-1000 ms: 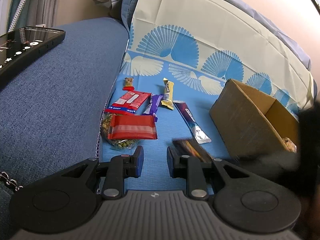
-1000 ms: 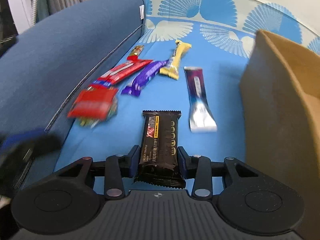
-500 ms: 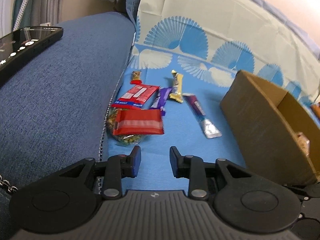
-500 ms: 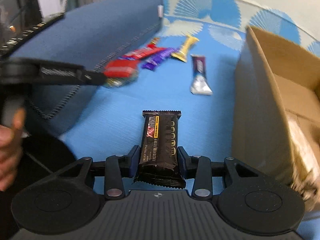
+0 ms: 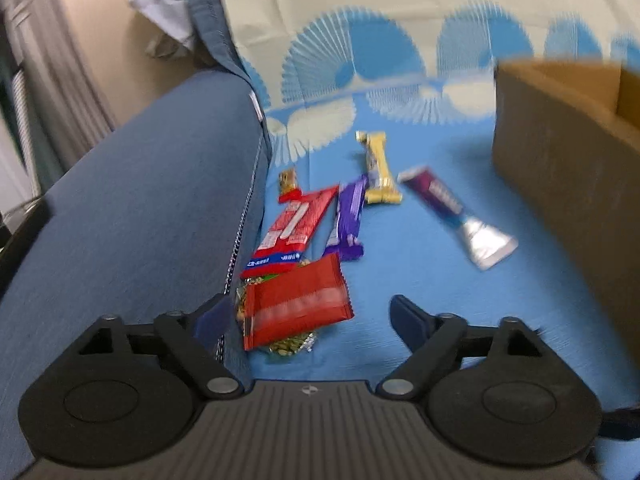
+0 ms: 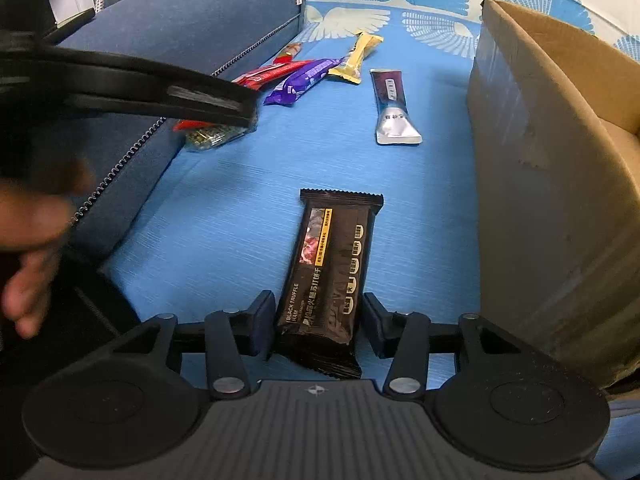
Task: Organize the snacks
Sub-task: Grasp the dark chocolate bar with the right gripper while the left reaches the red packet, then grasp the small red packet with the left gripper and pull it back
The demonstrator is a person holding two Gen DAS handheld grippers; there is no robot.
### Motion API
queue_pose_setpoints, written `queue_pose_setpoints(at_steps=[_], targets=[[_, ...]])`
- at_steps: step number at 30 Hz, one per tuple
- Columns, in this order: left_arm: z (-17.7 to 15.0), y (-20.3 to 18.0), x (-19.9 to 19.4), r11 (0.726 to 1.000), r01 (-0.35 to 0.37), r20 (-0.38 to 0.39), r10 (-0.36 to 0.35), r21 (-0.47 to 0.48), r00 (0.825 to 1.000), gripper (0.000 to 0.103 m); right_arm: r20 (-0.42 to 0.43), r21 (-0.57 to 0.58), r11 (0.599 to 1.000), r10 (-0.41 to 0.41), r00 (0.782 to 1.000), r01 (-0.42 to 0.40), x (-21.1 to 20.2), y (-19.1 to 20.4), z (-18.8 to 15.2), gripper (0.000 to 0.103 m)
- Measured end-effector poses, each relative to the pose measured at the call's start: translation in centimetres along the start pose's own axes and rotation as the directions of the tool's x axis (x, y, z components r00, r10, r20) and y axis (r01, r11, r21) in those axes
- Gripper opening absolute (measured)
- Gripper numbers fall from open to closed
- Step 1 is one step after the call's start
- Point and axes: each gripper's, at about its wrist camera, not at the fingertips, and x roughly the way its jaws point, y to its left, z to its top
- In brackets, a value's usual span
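Note:
In the left wrist view my left gripper [image 5: 310, 316] has its jaws opening wide around a red snack packet [image 5: 296, 304], which lies on a clear packet of green nuts [image 5: 288, 346]. The pads do not touch it. In the right wrist view my right gripper [image 6: 318, 320] has its jaws opening, and a black truffle-ham bar [image 6: 332, 264] lies tilted between them on the blue cloth [image 6: 224, 208], with small gaps at both pads. A cardboard box [image 6: 540, 152] stands open just to the right of the bar.
Beyond the red packet lie a red-and-white packet [image 5: 292, 232], a purple bar [image 5: 348, 216], a yellow bar [image 5: 378, 168] and a purple-and-silver sachet [image 5: 452, 216]. A blue sofa arm [image 5: 140, 220] rises on the left. The left gripper's black frame [image 6: 140, 88] and a hand [image 6: 28, 240] fill the right wrist view's left side.
My left gripper has rolled, moved up to the red packet and spread its jaws wide. My right gripper has loosened on the black bar, which now sits tilted, and moved closer to the box.

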Motion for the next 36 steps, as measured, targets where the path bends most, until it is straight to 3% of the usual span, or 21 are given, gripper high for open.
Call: queue_pose_setpoints(at_steps=[3, 4, 5, 6, 7, 11, 13, 16, 18, 21, 23, 26, 28, 30, 33, 34, 35, 36], targets=[[-0.1, -1.5, 2.0, 0.991, -0.069, -0.011, 0.071, 0.118, 0.997, 0.09, -0.002, 0.016, 1.0, 0.013, 1.0, -0.012, -0.1, -0.2, 0.0, 0.05], [-0.2, -1.6, 2.4, 0.988, -0.076, -0.016, 0.079, 0.134, 0.997, 0.081, -0.003, 0.018, 1.0, 0.015, 1.0, -0.015, -0.2, -0.3, 0.0, 0.05], [-0.2, -1.5, 2.8, 0.988, -0.077, -0.023, 0.081, 0.136, 0.996, 0.062, -0.005, 0.019, 1.0, 0.018, 1.0, -0.018, -0.2, -0.4, 0.0, 0.05], [-0.2, -1.2, 3.0, 0.989, -0.074, -0.039, 0.079, 0.129, 0.996, 0.051, -0.005, 0.017, 1.0, 0.019, 1.0, -0.019, -0.2, -0.3, 0.0, 0.05], [-0.2, -0.8, 3.2, 0.992, -0.06, -0.061, 0.067, 0.111, 0.996, 0.031, -0.005, 0.016, 1.0, 0.019, 1.0, -0.019, -0.3, -0.3, 0.0, 0.05], [0.0, 1.1, 1.5, 0.999, -0.052, -0.024, 0.053, 0.002, 0.998, 0.01, -0.005, 0.004, 1.0, 0.017, 1.0, -0.017, -0.2, -0.4, 0.0, 0.05], [0.2, 2.5, 0.1, 0.997, -0.017, 0.001, 0.018, -0.08, 1.0, 0.008, -0.003, -0.001, 1.0, 0.013, 1.0, -0.013, -0.2, -0.3, 0.0, 0.05], [0.0, 4.7, -2.6, 0.966, 0.143, 0.058, -0.133, -0.217, 0.989, 0.005, 0.003, -0.003, 1.0, 0.007, 1.0, -0.007, -0.2, -0.3, -0.1, 0.048], [-0.5, 5.8, -3.8, 0.917, 0.28, 0.081, -0.268, -0.284, 0.96, 0.005, 0.006, 0.001, 1.0, 0.006, 1.0, -0.006, -0.3, -0.3, -0.2, 0.046], [-1.7, 7.1, -4.7, 0.819, 0.447, 0.093, -0.445, -0.361, 0.891, 0.005, 0.015, 0.009, 1.0, 0.003, 1.0, -0.003, -0.5, -0.2, -0.3, 0.042], [-2.8, 7.6, -4.7, 0.775, 0.495, 0.081, -0.507, -0.392, 0.858, 0.005, 0.019, 0.018, 1.0, 0.003, 1.0, -0.003, -0.7, -0.3, -0.2, 0.042], [-4.5, 8.0, -3.9, 0.753, 0.487, 0.032, -0.529, -0.443, 0.848, 0.005, 0.023, 0.022, 1.0, 0.0, 1.0, -0.001, -0.8, -0.3, -0.3, 0.042], [-4.8, 8.7, -3.1, 0.721, 0.475, 0.023, -0.539, -0.504, 0.842, 0.005, 0.02, 0.019, 1.0, -0.004, 1.0, 0.004, -0.8, -0.2, -0.4, 0.042], [-4.7, 8.5, -2.2, 0.721, 0.456, -0.007, -0.539, -0.522, 0.843, 0.005, 0.02, 0.009, 1.0, -0.013, 1.0, 0.013, -0.7, 0.0, -0.5, 0.042], [-4.6, 7.6, -2.2, 0.747, 0.456, -0.046, -0.542, -0.484, 0.839, 0.008, 0.021, -0.013, 1.0, -0.024, 0.999, 0.024, -0.5, 0.3, -0.6, 0.042], [-4.5, 7.3, -2.0, 0.762, 0.445, -0.072, -0.536, -0.47, 0.841, 0.019, 0.022, -0.018, 0.999, -0.026, 0.999, 0.026, -0.5, 0.4, -0.6, 0.042], [-4.6, 7.0, -1.8, 0.778, 0.425, -0.104, -0.524, -0.463, 0.846, 0.038, 0.023, -0.02, 0.999, -0.028, 0.999, 0.028, -0.5, 0.4, -0.6, 0.043], [-4.6, 6.9, -1.6, 0.791, 0.402, -0.131, -0.509, -0.462, 0.851, 0.047, 0.024, -0.021, 0.999, -0.029, 0.999, 0.029, -0.5, 0.4, -0.6, 0.043]])
